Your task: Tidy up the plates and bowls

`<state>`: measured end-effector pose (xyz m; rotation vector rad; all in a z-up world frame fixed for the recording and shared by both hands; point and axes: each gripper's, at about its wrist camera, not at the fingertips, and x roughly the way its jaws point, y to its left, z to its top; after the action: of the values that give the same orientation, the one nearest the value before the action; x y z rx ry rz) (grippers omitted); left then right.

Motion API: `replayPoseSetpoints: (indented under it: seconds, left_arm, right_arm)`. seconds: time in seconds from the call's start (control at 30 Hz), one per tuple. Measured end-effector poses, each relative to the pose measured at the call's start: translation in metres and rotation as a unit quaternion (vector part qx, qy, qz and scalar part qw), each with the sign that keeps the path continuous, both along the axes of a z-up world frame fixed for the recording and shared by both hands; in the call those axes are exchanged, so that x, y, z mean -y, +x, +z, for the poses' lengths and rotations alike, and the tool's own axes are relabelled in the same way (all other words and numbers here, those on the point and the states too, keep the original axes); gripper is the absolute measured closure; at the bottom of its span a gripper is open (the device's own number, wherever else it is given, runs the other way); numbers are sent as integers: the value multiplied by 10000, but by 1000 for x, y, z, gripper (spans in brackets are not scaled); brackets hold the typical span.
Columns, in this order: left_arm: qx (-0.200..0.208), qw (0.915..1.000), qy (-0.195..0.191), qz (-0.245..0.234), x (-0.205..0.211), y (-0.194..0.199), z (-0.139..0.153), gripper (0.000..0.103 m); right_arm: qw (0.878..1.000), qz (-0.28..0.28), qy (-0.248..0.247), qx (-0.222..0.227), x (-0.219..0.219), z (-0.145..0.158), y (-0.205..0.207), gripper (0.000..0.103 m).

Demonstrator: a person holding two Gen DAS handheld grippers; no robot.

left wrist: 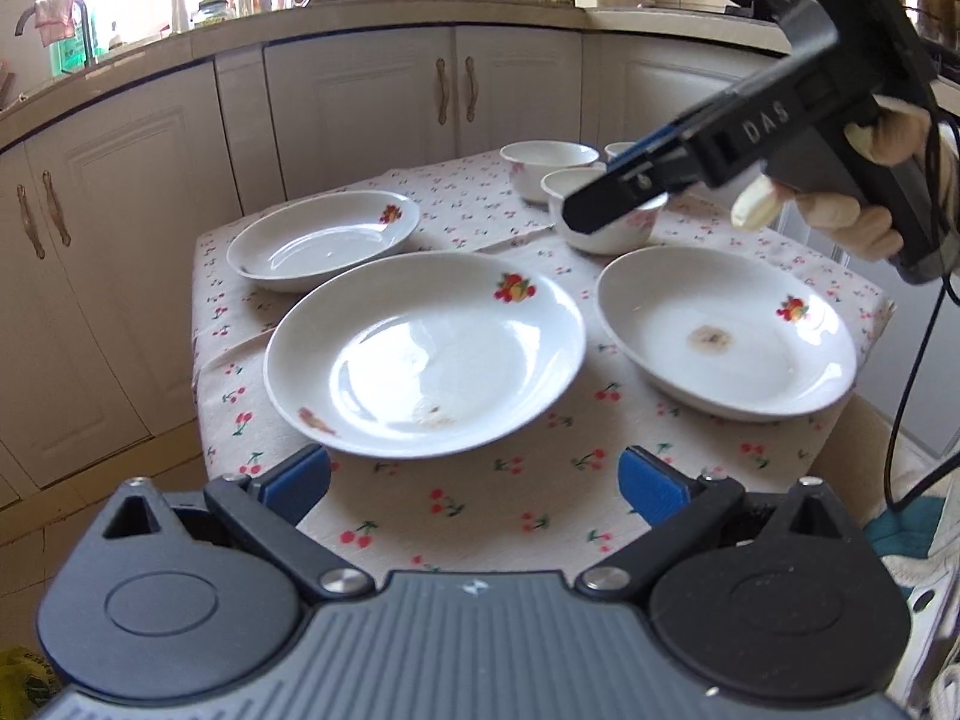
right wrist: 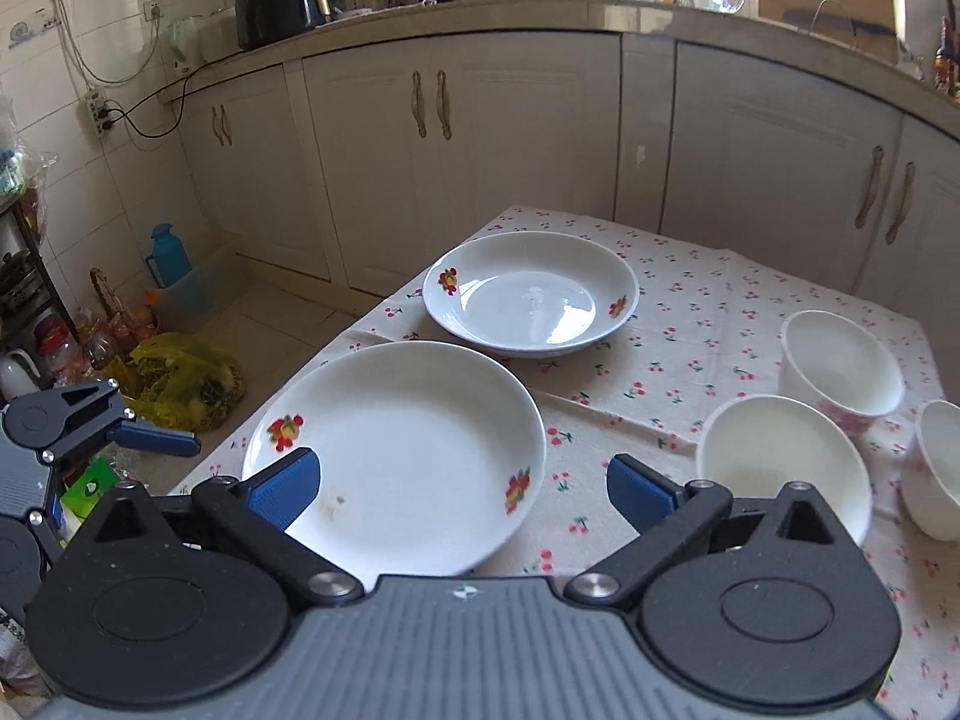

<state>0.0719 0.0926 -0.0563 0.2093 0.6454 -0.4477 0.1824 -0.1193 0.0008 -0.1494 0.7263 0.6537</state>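
We hold both grippers above a small table (left wrist: 510,498) draped in a cherry-print cloth, and neither carries anything. Our left gripper (left wrist: 474,474) stands wide over the near edge, its blue pads apart with bare cloth between them. Our right gripper (right wrist: 462,483) is also spread wide, hovering over the rim of the closest plate without touching it.

From the left wrist we count three plates: a middle plate (left wrist: 426,354) with brown smears near its rim, a stained plate (left wrist: 726,330) toward the right edge of the table, and a far plate (left wrist: 324,237) near the far left corner. All three lie flat and apart from one another. Behind them, the bowls (left wrist: 549,165) cluster at the far edge, partly hidden by the right gripper and the gloved hand (left wrist: 840,204) that grips it.

From the right wrist only two plates show, yet the three bowls stand clear at the right side, close together and upright. This view also catches the left gripper beyond the table's left edge, and a yellow bag (right wrist: 186,381) on the floor.
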Motion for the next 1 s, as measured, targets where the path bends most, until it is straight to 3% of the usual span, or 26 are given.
replayPoseSetpoints:
  seconds: [0.23, 0.53, 0.7, 1.0]
  left_arm:
    - [205, 9995, -125, 182, 27, -19, 5, 1]
    - [357, 9968, -387, 602, 56, -36, 6, 1]
    - [303, 9957, -539, 694, 68, -40, 6, 1]
    - [213, 9972, -396, 593, 83, -38, 7, 1]
  right_arm:
    - [9984, -362, -306, 319, 40, -11, -51, 0]
    - [9962, -757, -326, 294, 98, -36, -104, 0]
    - [9969, -746, -180, 146, 120, -48, -121, 0]
    - [9982, -561, -202, 16, 126, -67, -129, 0]
